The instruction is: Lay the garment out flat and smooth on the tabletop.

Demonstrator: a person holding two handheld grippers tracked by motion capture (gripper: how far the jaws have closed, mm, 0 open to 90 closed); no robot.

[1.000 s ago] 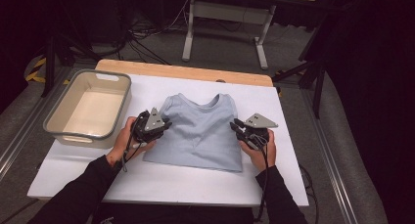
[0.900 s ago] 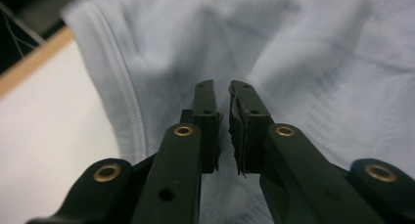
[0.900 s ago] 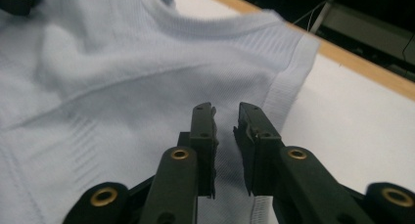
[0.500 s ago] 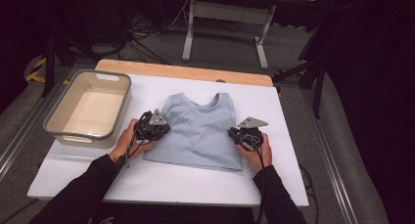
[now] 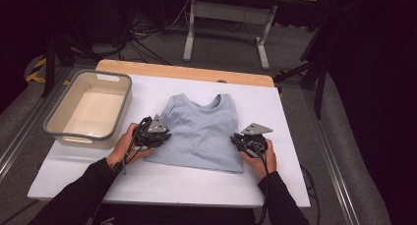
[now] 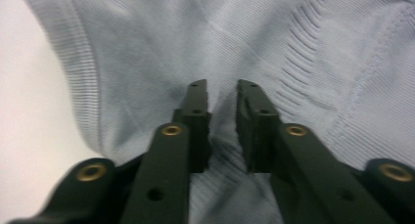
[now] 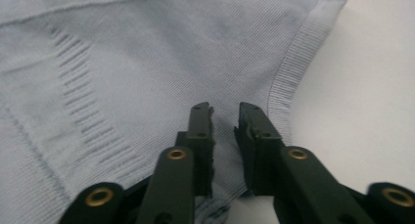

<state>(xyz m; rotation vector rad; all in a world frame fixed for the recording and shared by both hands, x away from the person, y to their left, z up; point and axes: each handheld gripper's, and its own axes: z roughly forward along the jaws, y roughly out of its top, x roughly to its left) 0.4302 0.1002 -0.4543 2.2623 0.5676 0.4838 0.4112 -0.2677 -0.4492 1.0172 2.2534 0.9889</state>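
a pale blue ribbed-knit tank top (image 5: pixel 200 131) lies flat, neck away from the person, on a white board (image 5: pixel 162 181) atop a wooden table (image 5: pixel 182 71). the left gripper (image 5: pixel 158 136) sits at the garment's left edge below the armhole, the right gripper (image 5: pixel 245 142) at its right edge near the hem. in the left gripper view the black jaws stand a narrow gap apart, having just been opening, with a ridge of knit fabric (image 6: pixel 222 121) gathered between them; whether the pads press on it cannot be told. in the right gripper view the jaws are likewise slightly apart, just opened a little further, with cloth (image 7: pixel 147 72) between them near the ribbed armhole band (image 7: pixel 284 92); the grip there cannot be told either. a rounded rectangular tub (image 5: pixel 74 136), cream inside with a grey rim, rests on the board to the left, just beside the left hand (image 5: pixel 125 145).
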